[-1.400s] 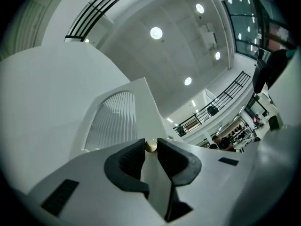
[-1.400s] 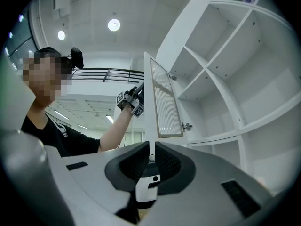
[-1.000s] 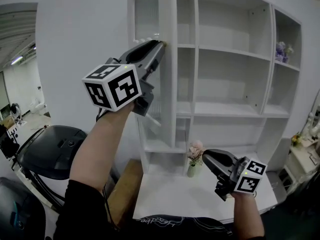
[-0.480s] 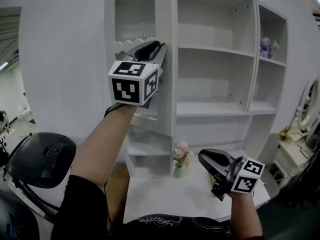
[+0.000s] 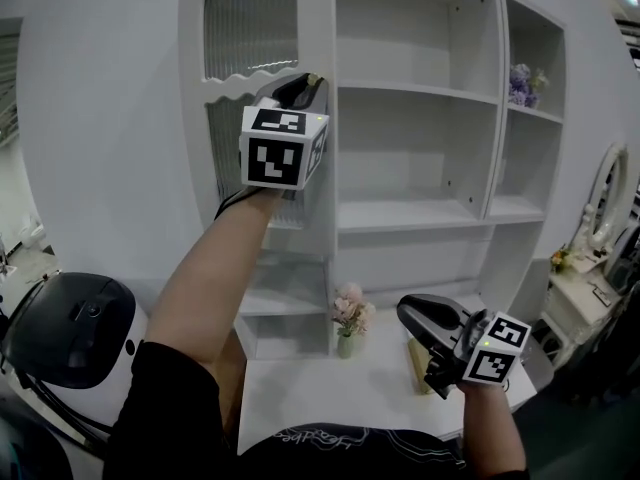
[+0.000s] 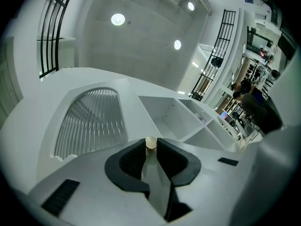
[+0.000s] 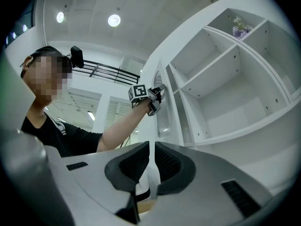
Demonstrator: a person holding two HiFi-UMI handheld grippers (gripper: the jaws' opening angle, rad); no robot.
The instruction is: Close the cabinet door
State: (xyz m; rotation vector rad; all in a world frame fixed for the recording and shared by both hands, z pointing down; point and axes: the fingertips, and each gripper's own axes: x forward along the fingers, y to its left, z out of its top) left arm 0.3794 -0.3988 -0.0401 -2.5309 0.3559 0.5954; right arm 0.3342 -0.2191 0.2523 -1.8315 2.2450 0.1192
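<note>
The white cabinet door (image 5: 250, 28), with an arched ribbed pane, stands at the left of the white cabinet (image 5: 420, 148), close to its front. My left gripper (image 5: 305, 86) reaches up to the door's right edge, its jaws closing on the small cream knob (image 6: 150, 142) between the fingertips. In the left gripper view the ribbed pane (image 6: 91, 121) lies left of the knob. My right gripper (image 5: 412, 315) hangs low over the desk, shut, with nothing in it. From the right gripper view, the left gripper (image 7: 155, 95) shows on the door (image 7: 164, 117).
A small vase of pink flowers (image 5: 346, 320) and a wooden object (image 5: 418, 360) stand on the white desk (image 5: 300, 398). Purple flowers (image 5: 520, 78) sit on an upper right shelf. A black chair (image 5: 70, 328) is at the lower left, a vanity (image 5: 590, 268) at the right.
The door has swung from edge-on to showing its face, towards the cabinet front, with my left gripper moving along on the knob. My right gripper shifted slightly.
</note>
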